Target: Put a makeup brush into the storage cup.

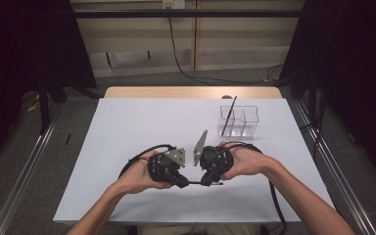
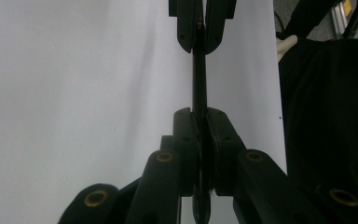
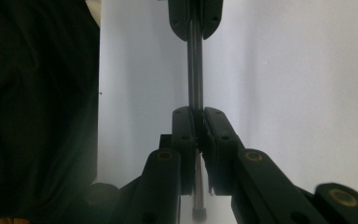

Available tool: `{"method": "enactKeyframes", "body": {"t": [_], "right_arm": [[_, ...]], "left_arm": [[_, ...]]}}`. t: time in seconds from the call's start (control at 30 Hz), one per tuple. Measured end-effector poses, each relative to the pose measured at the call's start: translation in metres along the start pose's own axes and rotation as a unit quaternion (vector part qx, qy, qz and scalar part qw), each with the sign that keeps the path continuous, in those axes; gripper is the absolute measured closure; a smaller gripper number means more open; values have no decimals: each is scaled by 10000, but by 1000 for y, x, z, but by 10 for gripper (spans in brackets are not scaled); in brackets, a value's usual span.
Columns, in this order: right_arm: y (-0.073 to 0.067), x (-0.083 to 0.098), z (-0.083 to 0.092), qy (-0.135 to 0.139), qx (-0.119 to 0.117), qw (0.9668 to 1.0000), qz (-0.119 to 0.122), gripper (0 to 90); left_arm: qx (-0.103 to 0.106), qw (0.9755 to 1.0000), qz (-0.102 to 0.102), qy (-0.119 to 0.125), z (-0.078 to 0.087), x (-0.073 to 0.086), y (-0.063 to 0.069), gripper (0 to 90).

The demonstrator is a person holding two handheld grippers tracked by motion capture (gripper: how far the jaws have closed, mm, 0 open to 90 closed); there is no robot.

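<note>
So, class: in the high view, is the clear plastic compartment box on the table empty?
No: a thin dark stick stands leaning in the clear plastic compartment box, its top poking above the rim.

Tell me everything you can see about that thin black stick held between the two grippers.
The stick is slim, straight and dark, like a pen or a thin rod; its material is hard to tell. It lies level just above the white table, near the front edge. The left gripper and the right gripper face each other and each clamps it between its fingers, one toward each end. A short tip sticks out past the right gripper.
</note>
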State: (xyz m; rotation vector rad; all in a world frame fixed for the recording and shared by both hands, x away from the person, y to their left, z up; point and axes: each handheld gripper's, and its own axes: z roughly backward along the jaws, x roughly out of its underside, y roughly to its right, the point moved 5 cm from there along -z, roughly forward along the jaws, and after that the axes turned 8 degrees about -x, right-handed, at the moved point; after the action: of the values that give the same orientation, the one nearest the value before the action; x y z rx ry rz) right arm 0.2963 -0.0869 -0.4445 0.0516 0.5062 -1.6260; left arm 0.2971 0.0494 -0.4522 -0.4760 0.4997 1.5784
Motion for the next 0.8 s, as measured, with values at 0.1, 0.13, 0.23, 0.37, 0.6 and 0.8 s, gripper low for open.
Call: {"method": "enactKeyframes", "body": {"t": [0.1, 0.13, 0.23, 0.37, 0.6, 0.8], "right_arm": [[1, 1, 2, 82, 6, 9999, 63, 827], [1, 1, 3, 106, -9, 9999, 70, 795], [0, 1, 3, 219, -29, 9996, 192, 760], [0, 1, 4, 352, -5, 9991, 218, 692], [2, 4, 5, 568, 4, 9984, -3, 420], [5, 7, 9, 932, 83, 9956, -94, 243]], "left_arm": [[-2, 10000, 13, 23, 0, 0, 0, 840], [-22, 10000, -13, 2, 1, 0, -2, 840], [-19, 10000, 36, 14, 1, 1, -2, 840], [-3, 10000, 94, -13, 0, 2, -3, 840], [-34, 9996, 267, 85, 1, 3, -4, 839], [-18, 9996, 279, 100, 3, 5, -4, 839]]}}
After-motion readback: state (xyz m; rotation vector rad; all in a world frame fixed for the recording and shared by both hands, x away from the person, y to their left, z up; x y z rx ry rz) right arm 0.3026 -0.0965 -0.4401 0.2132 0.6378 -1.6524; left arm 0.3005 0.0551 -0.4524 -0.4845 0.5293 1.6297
